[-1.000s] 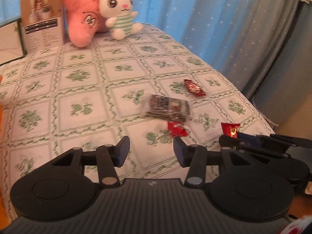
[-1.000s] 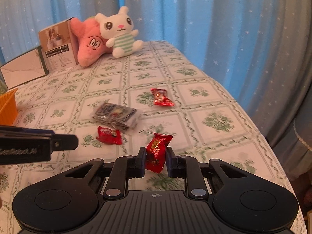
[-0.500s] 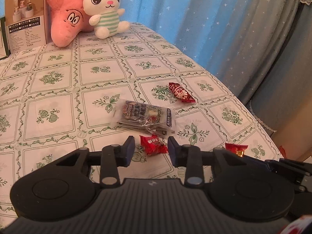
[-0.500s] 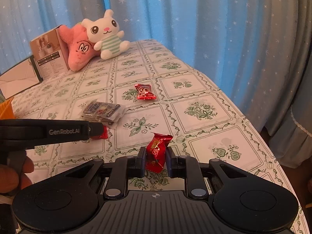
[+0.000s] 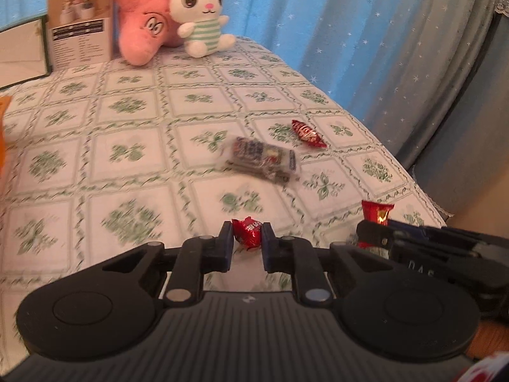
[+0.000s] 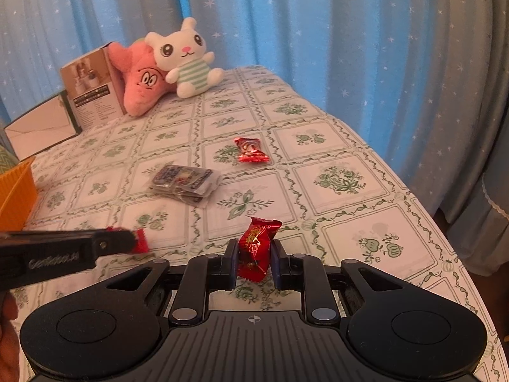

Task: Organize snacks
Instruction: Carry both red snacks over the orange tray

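Observation:
My left gripper (image 5: 247, 232) is closing its jaws on a small red candy (image 5: 248, 238), and the pads press on its wrapper just above the flowered tablecloth (image 5: 133, 159). In the right wrist view that gripper (image 6: 128, 241) comes in from the left with the candy's red end (image 6: 142, 241) sticking out. My right gripper (image 6: 254, 250) is shut on a taller red candy (image 6: 258, 242), held upright above the cloth. A clear snack packet (image 6: 184, 182) and another red candy (image 6: 250, 150) lie farther out on the table.
An orange basket (image 6: 14, 191) stands at the left edge. A pink plush (image 6: 140, 82), a white bunny plush (image 6: 187, 60) and a brown box (image 6: 92, 86) line the back. The table's right edge (image 6: 439, 232) drops off beside blue curtains.
The left gripper's jaws went from wide apart to closed on the small red candy, and the gripper drew back from the packet. The right gripper kept its candy and stayed put.

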`<state>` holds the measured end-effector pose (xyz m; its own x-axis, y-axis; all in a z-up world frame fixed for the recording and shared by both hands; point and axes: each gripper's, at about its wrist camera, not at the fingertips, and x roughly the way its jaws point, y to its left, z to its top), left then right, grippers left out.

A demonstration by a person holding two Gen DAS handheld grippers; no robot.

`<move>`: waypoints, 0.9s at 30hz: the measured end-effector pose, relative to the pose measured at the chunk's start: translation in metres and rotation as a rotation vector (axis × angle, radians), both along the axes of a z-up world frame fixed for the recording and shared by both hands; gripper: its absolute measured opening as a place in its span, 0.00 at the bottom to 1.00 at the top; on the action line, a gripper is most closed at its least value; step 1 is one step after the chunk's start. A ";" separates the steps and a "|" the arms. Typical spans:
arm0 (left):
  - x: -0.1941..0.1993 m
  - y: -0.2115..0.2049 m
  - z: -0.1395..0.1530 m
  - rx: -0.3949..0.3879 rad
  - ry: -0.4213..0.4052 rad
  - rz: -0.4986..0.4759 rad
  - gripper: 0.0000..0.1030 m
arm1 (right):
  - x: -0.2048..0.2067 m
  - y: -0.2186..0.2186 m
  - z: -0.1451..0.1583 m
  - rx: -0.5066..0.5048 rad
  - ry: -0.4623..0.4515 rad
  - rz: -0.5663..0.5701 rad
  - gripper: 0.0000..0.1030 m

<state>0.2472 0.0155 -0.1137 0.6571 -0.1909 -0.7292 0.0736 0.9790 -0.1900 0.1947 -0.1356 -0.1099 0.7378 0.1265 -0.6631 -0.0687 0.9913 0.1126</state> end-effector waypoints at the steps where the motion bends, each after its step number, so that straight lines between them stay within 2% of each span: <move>1: -0.006 0.003 0.001 0.003 0.003 0.008 0.15 | -0.003 0.002 0.001 -0.001 0.000 0.007 0.20; 11: -0.065 0.024 0.031 -0.004 -0.007 0.059 0.15 | -0.046 0.028 0.021 0.011 0.003 0.055 0.20; 18: -0.106 0.043 0.062 -0.003 -0.047 0.103 0.15 | -0.078 0.055 0.045 0.016 -0.031 0.116 0.20; 27: -0.152 0.075 0.089 0.003 -0.082 0.171 0.15 | -0.108 0.092 0.070 0.006 -0.069 0.202 0.20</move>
<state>0.0956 0.0908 -0.0247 0.7370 -0.0690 -0.6724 -0.0790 0.9792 -0.1870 0.0871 -0.0434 -0.0402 0.7408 0.2799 -0.6107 -0.2732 0.9560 0.1067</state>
